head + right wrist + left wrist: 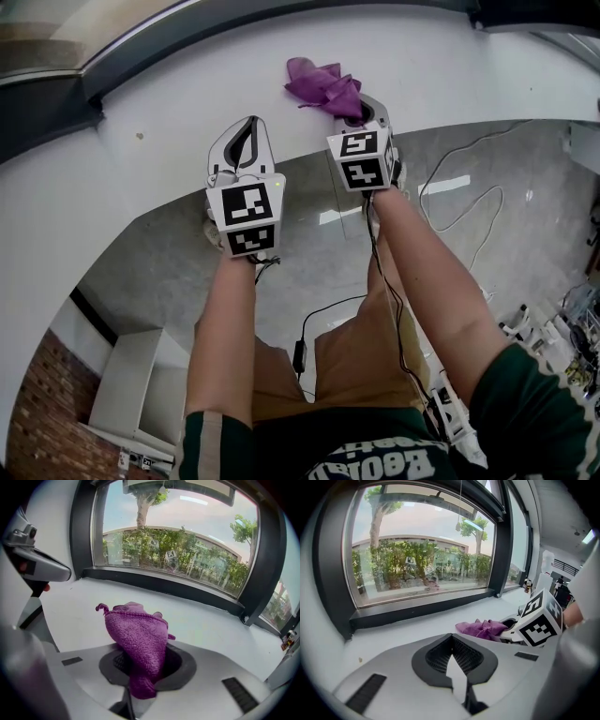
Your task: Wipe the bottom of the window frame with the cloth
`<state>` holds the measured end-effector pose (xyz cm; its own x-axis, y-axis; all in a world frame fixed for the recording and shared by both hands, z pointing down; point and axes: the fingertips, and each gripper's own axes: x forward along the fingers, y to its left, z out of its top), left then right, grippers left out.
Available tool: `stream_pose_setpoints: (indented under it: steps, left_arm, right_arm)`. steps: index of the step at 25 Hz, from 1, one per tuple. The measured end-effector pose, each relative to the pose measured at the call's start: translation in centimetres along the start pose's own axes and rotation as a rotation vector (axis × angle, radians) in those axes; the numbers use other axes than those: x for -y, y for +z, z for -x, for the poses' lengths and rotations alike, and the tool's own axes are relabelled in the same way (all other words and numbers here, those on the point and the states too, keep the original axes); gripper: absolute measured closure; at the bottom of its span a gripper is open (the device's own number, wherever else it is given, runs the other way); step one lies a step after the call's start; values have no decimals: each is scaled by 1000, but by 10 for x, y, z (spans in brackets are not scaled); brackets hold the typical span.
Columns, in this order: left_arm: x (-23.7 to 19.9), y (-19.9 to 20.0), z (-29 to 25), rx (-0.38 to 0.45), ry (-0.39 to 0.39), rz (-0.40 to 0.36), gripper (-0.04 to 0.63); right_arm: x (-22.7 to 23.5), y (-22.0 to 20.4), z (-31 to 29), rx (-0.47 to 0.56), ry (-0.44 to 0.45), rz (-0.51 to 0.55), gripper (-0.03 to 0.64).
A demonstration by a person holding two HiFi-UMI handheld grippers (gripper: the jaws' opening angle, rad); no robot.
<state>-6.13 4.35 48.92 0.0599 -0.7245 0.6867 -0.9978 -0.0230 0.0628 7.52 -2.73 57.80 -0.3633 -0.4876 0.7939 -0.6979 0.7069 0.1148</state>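
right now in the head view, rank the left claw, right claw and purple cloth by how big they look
1. Left claw: largest, though it sits nearer the camera.
2. Right claw: a bit smaller, farther off.
3. Purple cloth: smallest, bunched up.

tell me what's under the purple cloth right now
The crumpled purple microfibre cloth, pinched by the right gripper, hangs above the white windowsill. The sill patch directly beneath it is covered, so contact cannot be seen.
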Motion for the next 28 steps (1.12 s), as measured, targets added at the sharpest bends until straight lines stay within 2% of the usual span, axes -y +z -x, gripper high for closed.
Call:
stream_pose_setpoints:
  steps: [12, 28]
  left_arm:
    - [-49, -14, 30, 23, 74, 100, 586]
    - [-135, -42, 84, 36, 181, 178, 586]
  right_arm:
    - [-68, 23, -9, -4, 84, 108, 531]
    - [-172, 61, -18, -16, 189, 209, 531]
